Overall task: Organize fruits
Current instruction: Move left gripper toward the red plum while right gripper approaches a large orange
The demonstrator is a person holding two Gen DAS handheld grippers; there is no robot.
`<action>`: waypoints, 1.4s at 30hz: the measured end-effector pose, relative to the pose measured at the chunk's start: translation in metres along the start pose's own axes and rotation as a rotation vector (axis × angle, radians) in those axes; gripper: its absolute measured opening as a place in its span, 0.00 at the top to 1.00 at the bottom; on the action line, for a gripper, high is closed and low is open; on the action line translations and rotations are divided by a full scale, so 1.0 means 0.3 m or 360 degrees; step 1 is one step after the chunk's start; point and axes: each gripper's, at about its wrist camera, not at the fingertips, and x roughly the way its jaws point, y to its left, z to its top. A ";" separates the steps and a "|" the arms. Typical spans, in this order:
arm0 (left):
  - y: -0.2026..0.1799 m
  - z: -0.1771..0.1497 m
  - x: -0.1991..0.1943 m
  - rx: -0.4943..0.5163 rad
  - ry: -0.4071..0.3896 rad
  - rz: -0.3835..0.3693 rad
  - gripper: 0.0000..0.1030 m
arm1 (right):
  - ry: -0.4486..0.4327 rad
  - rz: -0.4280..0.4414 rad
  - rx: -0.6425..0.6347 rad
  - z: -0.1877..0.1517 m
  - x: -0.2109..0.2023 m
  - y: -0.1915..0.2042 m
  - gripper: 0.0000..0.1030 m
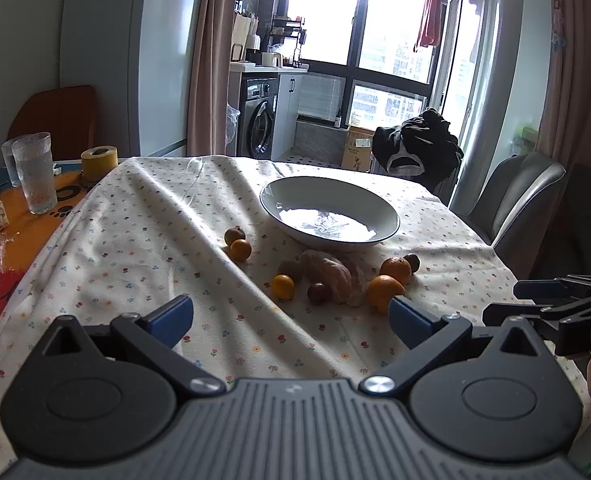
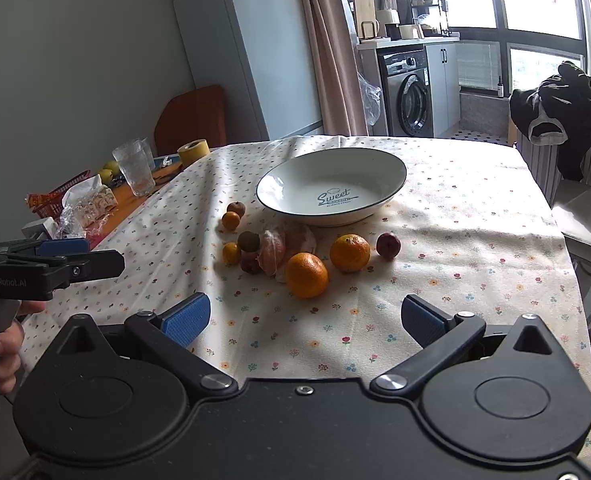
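Loose fruit lies scattered on the floral tablecloth just in front of an empty white bowl: two oranges nearest us, a peeled citrus beside them, small kumquats and dark round fruits around the cluster. We judge the sorting not yet begun, since nothing sits in the bowl and every piece waits on the tabletop. Our right hand-held gripper hovers near the closest orange, blue pads spread wide, gripping nothing. Our left hand-held gripper hangs just short of the same cluster, equally wide and empty. Off to the left stand drinking glasses and a roll of yellow tape, well apart from the fruit.
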 end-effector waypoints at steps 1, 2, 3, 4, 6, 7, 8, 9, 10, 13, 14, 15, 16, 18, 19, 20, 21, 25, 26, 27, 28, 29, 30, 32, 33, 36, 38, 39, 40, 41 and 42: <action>0.002 -0.003 0.006 -0.0003 -0.0001 -0.0004 0.00 | 0.0001 0.0005 0.0006 -0.001 0.004 -0.005 0.00; 0.004 -0.004 0.012 -0.0004 -0.0002 -0.0009 0.00 | 0.0005 0.0013 0.0015 -0.002 0.011 -0.011 0.00; 0.004 -0.006 0.017 -0.0004 -0.0003 -0.0009 0.00 | 0.0006 0.0023 0.0021 -0.003 0.017 -0.018 0.00; 0.003 -0.007 0.023 -0.0003 -0.0004 -0.0007 0.00 | 0.0001 0.0030 0.0022 -0.005 0.020 -0.022 0.00; 0.004 -0.010 0.040 -0.0007 0.0002 -0.0011 0.00 | -0.0015 0.0031 0.0016 -0.009 0.025 -0.025 0.00; 0.004 -0.011 0.047 -0.0012 0.0007 -0.0015 0.00 | -0.0022 0.0032 0.0012 -0.009 0.028 -0.028 0.00; 0.005 -0.012 0.056 -0.0021 0.0012 -0.0023 0.00 | -0.0025 0.0030 0.0011 -0.010 0.031 -0.030 0.00; 0.006 -0.013 0.065 -0.0030 0.0017 -0.0031 0.00 | -0.0028 0.0024 0.0013 -0.010 0.038 -0.034 0.00; 0.006 -0.013 0.072 -0.0037 0.0020 -0.0034 0.01 | -0.0030 0.0023 0.0018 -0.010 0.043 -0.038 0.00; 0.000 -0.014 0.104 -0.0037 0.0037 -0.0040 0.01 | -0.0054 0.0016 0.0044 -0.010 0.058 -0.057 0.00; -0.001 -0.015 0.112 -0.0043 0.0038 -0.0042 0.01 | -0.0059 0.0015 0.0051 -0.010 0.064 -0.063 0.00; -0.002 -0.016 0.120 -0.0049 0.0043 -0.0043 0.01 | -0.0062 0.0014 0.0057 -0.012 0.072 -0.072 0.00; -0.003 -0.016 0.130 -0.0055 0.0050 -0.0040 0.01 | -0.0060 0.0015 0.0065 -0.012 0.078 -0.077 0.00; -0.008 -0.018 0.147 -0.0061 0.0049 -0.0036 0.02 | -0.0047 0.0028 0.0096 -0.013 0.098 -0.094 0.00; -0.009 -0.018 0.153 -0.0062 0.0049 -0.0036 0.02 | -0.0044 0.0033 0.0109 -0.014 0.104 -0.100 0.00; -0.012 -0.018 0.161 -0.0062 0.0045 -0.0037 0.02 | -0.0041 0.0040 0.0127 -0.015 0.111 -0.109 0.00; -0.014 -0.017 0.168 -0.0062 0.0042 -0.0038 0.03 | -0.0038 0.0044 0.0138 -0.016 0.117 -0.117 0.00; -0.022 -0.014 0.208 -0.0076 0.0059 -0.0029 0.12 | -0.0031 0.0059 0.0144 -0.016 0.141 -0.133 0.02; -0.022 -0.013 0.217 -0.0086 0.0060 -0.0032 0.16 | -0.0031 0.0061 0.0138 -0.015 0.146 -0.135 0.04; -0.022 -0.013 0.225 -0.0095 0.0060 -0.0035 0.19 | -0.0034 0.0063 0.0130 -0.015 0.149 -0.137 0.05; -0.023 -0.013 0.234 -0.0101 0.0061 -0.0037 0.20 | -0.0035 0.0066 0.0120 -0.014 0.155 -0.138 0.08; -0.025 -0.014 0.247 -0.0103 0.0065 -0.0041 0.22 | -0.0029 0.0075 0.0118 -0.013 0.161 -0.140 0.09; -0.027 -0.015 0.257 -0.0107 0.0068 -0.0049 0.24 | -0.0021 0.0089 0.0124 -0.012 0.168 -0.143 0.13; -0.025 -0.018 0.277 -0.0127 0.0072 -0.0074 0.27 | -0.0005 0.0125 0.0137 -0.010 0.186 -0.145 0.19; -0.024 -0.019 0.285 -0.0137 0.0075 -0.0082 0.29 | 0.0000 0.0131 0.0130 -0.009 0.195 -0.141 0.21; -0.022 -0.022 0.311 -0.0149 0.0089 -0.0100 0.36 | 0.0013 0.0147 0.0091 -0.006 0.220 -0.126 0.24; -0.022 -0.024 0.327 -0.0153 0.0097 -0.0105 0.40 | 0.0030 0.0173 0.0074 -0.003 0.242 -0.117 0.28; -0.021 -0.025 0.335 -0.0159 0.0103 -0.0107 0.42 | 0.0037 0.0182 0.0070 -0.002 0.250 -0.114 0.28; -0.019 -0.026 0.341 -0.0166 0.0107 -0.0108 0.43 | 0.0042 0.0192 0.0064 0.000 0.262 -0.110 0.30; -0.016 -0.026 0.349 -0.0178 0.0114 -0.0110 0.45 | 0.0047 0.0195 0.0057 0.002 0.271 -0.107 0.32; -0.013 -0.026 0.355 -0.0184 0.0117 -0.0114 0.47 | 0.0051 0.0195 0.0053 0.004 0.280 -0.104 0.33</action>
